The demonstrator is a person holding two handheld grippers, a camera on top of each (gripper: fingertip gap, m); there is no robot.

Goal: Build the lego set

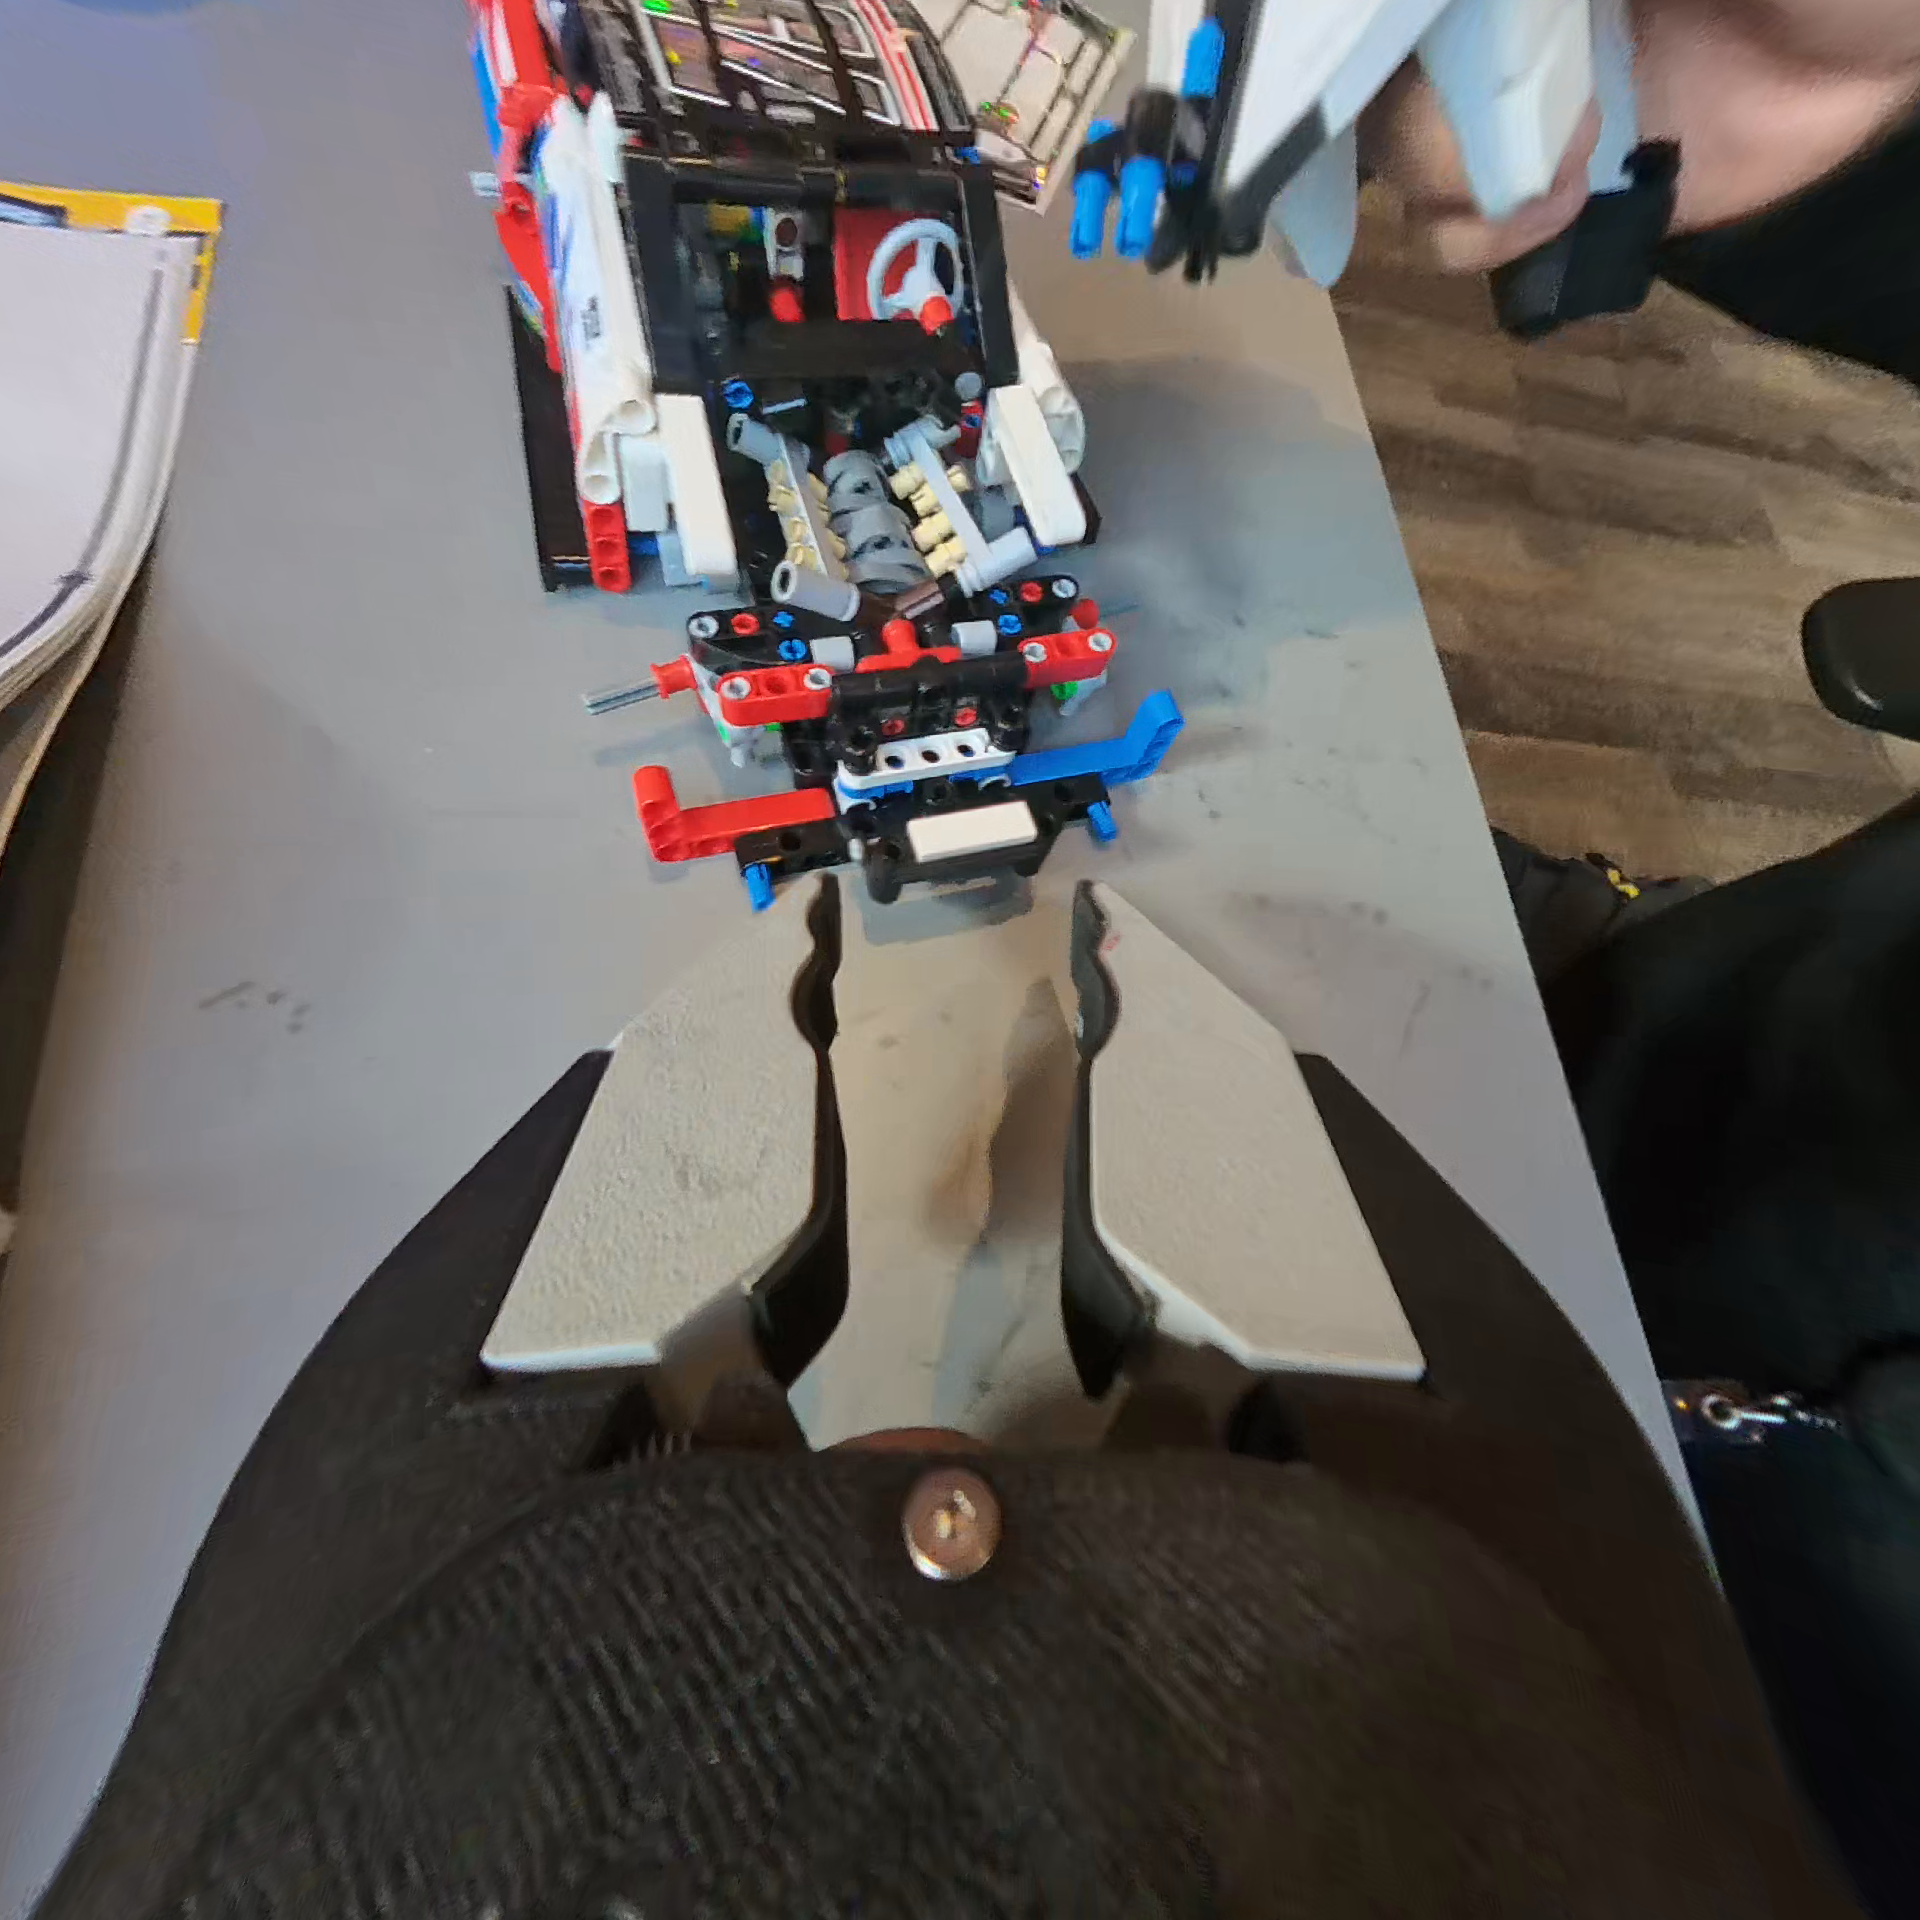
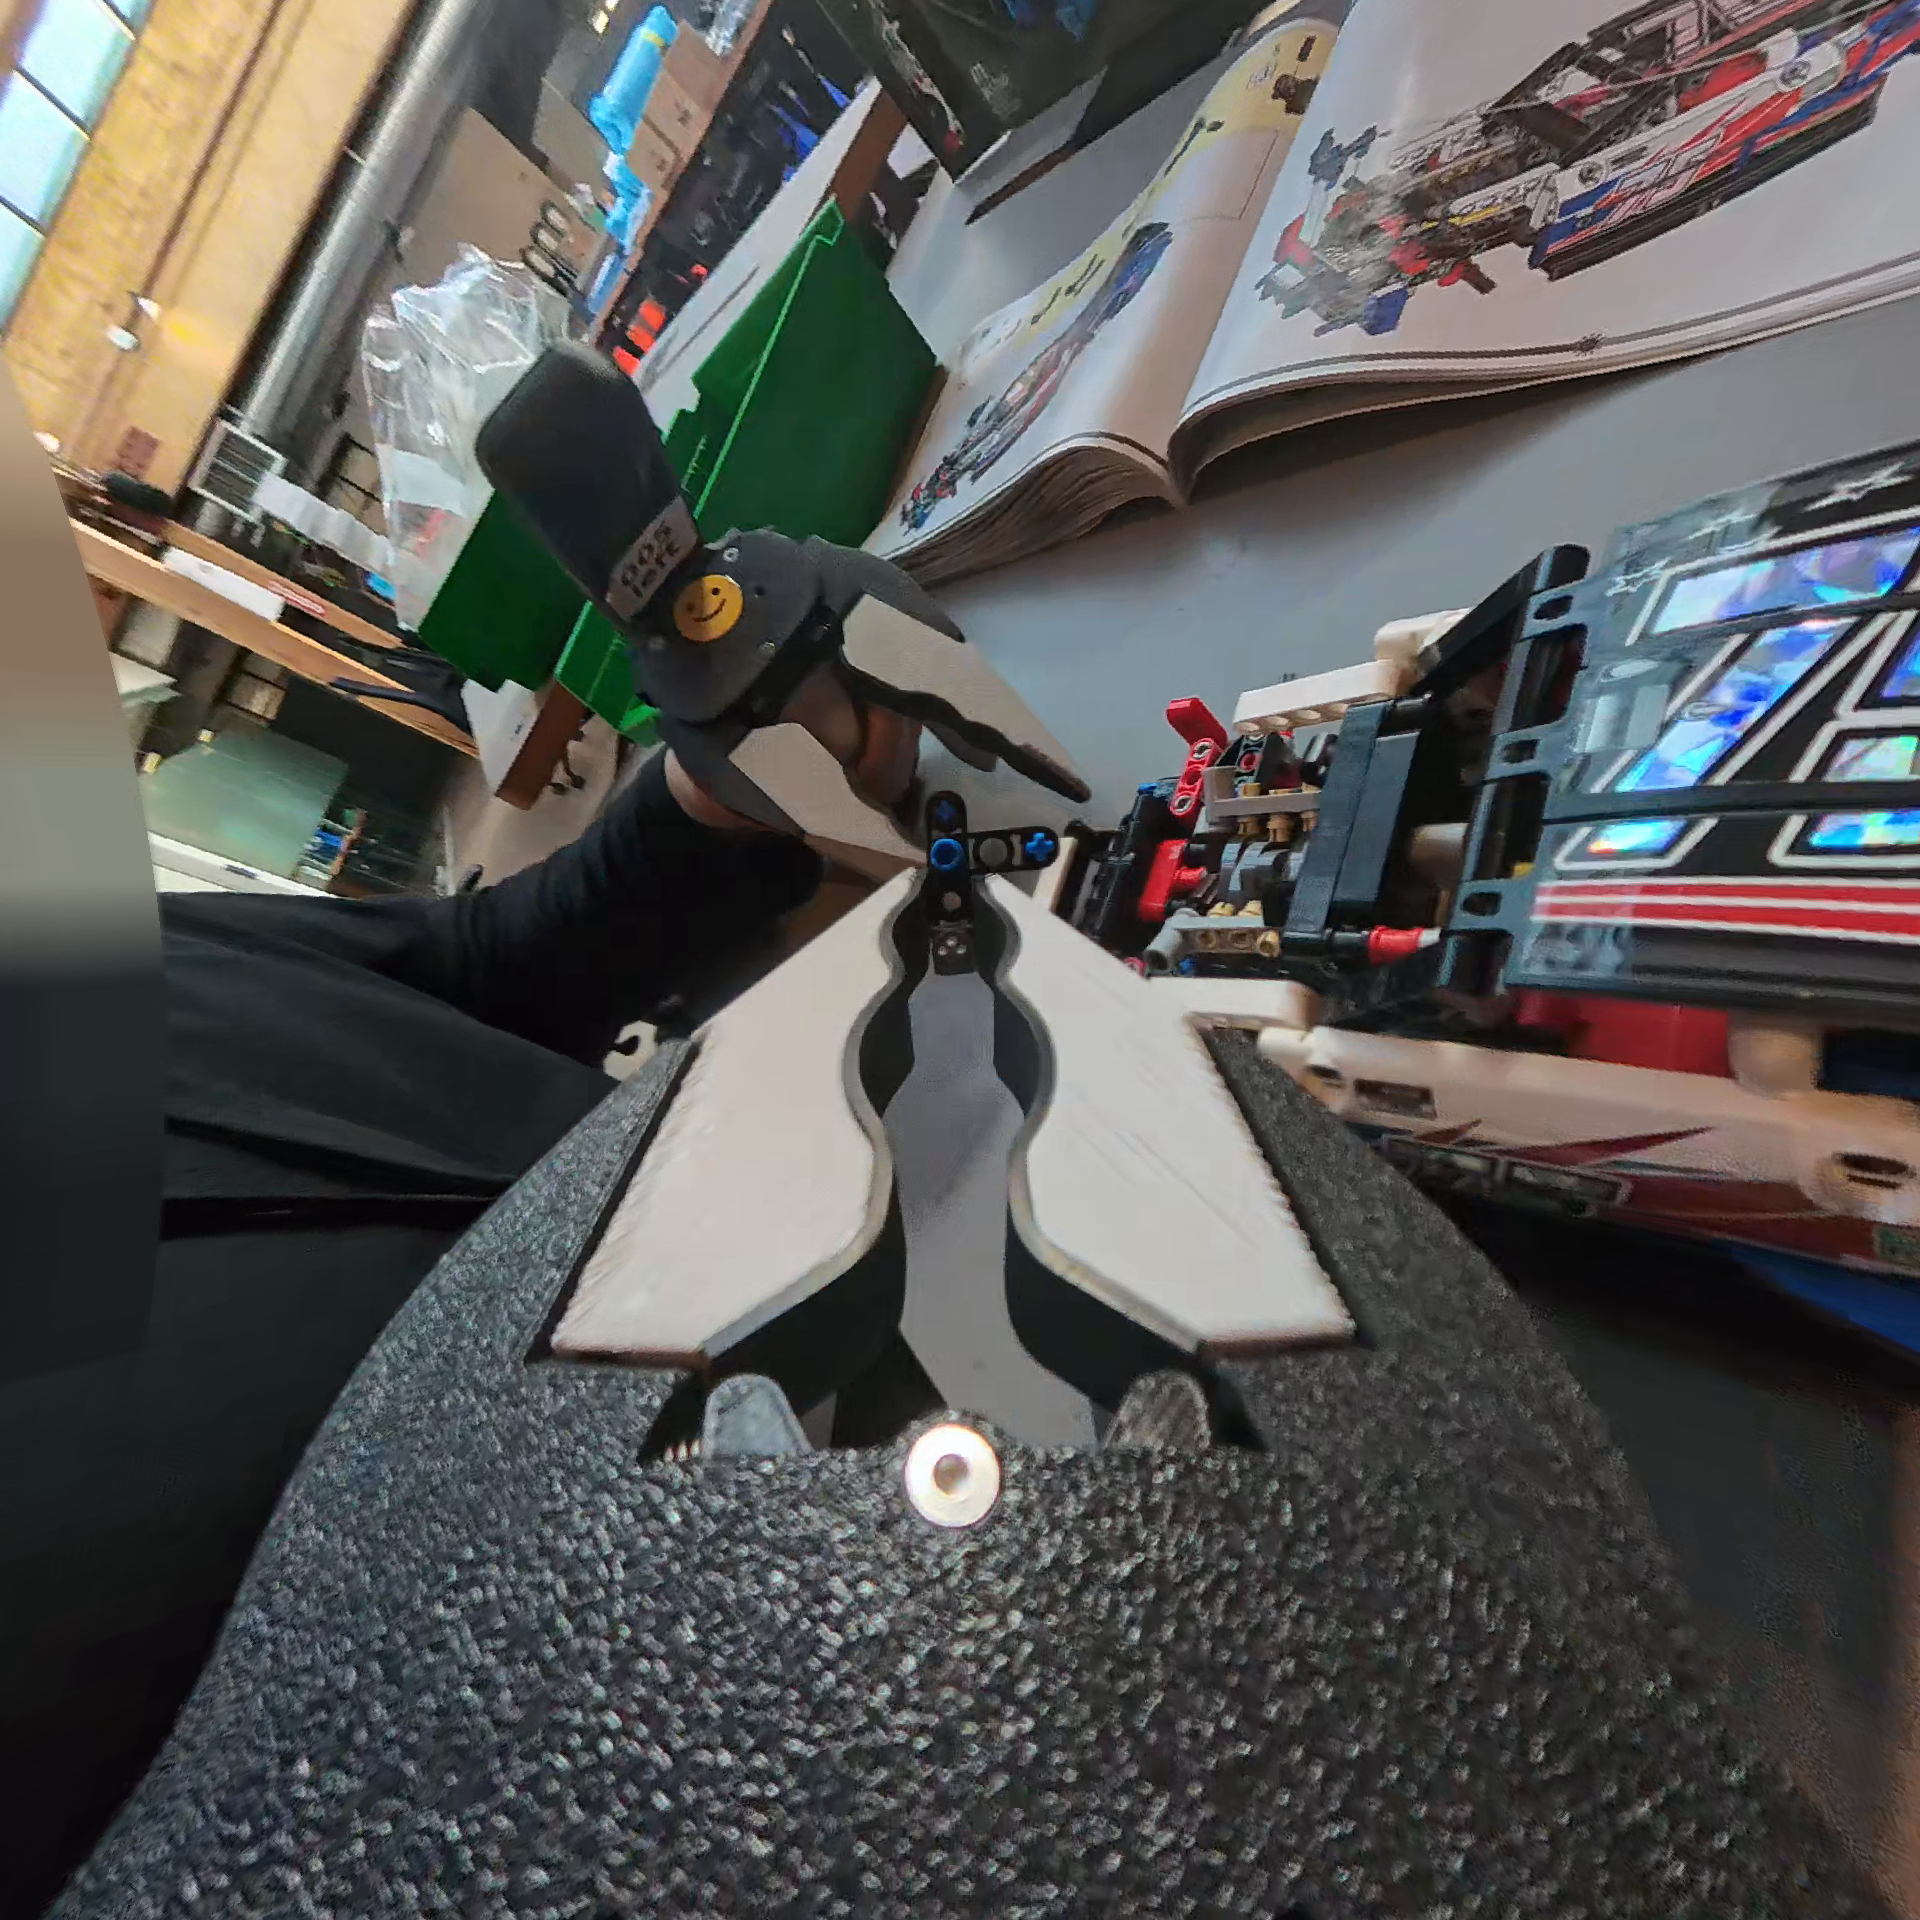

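A partly built red, white, blue and black lego car [image 1: 831,436] sits on the grey table [image 1: 312,831], its open front end with engine parts facing me. My left gripper [image 1: 951,904] is open and empty, just short of the car's front bumper [image 1: 971,831]. My right gripper [image 2: 951,914] is shut on a small black lego piece with blue pins [image 2: 961,857]. It shows in the left wrist view [image 1: 1143,187], held in the air right of the car's cabin. The car also shows in the right wrist view [image 2: 1507,883], with the left gripper [image 2: 987,821] at its front.
An open instruction booklet [image 2: 1351,312] lies beyond the car and shows at the left edge [image 1: 83,416]. A green bin [image 2: 748,416] and a clear plastic bag [image 2: 447,364] stand farther off. A sticker sheet [image 1: 1039,83] lies beside the car's rear. The table edge [image 1: 1455,727] runs along the right, carpet beyond. The gap from one gripper's tips to the other's is roughly 10 centimetres.
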